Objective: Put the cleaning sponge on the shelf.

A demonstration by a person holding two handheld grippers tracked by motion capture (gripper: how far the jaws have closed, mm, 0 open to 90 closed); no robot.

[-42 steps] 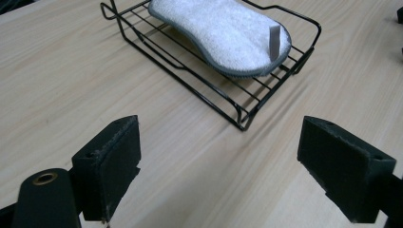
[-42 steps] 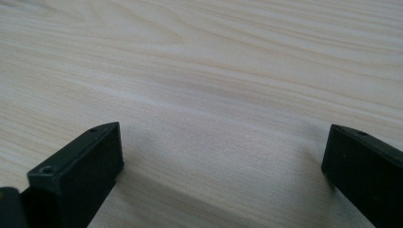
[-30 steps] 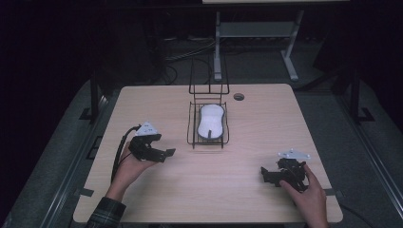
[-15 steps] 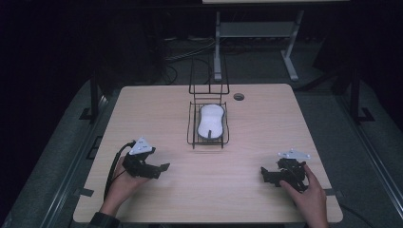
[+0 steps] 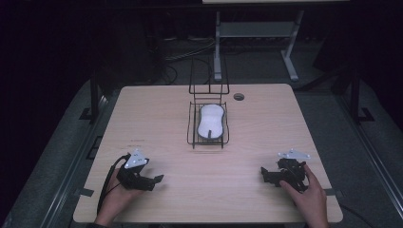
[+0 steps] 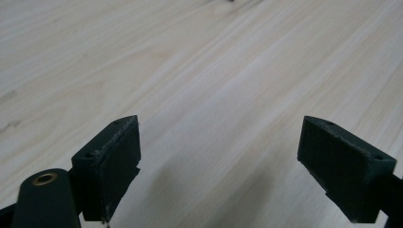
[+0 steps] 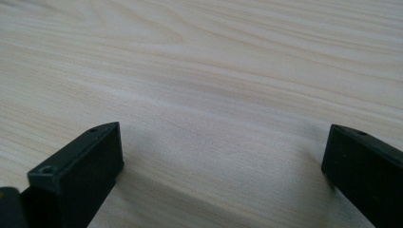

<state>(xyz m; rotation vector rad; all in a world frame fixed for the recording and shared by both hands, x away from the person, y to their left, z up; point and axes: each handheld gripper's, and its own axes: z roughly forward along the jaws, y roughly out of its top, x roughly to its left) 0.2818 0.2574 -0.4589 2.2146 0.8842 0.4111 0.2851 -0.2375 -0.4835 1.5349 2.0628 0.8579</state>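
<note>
Both grippers rest low at the frame's bottom corners, left gripper [image 5: 153,179] and right gripper [image 5: 267,175], jaws spread wide and empty. The white mouse [image 5: 211,121] lies in the wire basket [image 5: 192,124] at centre. Risk: a jaw probably snags the wire on reaching in, dragging the basket.

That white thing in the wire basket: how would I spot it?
Start at the wooden table; near its far middle stands a black wire basket. Inside lies the white mouse, oval and pale, the only light object among dark wires.
</note>
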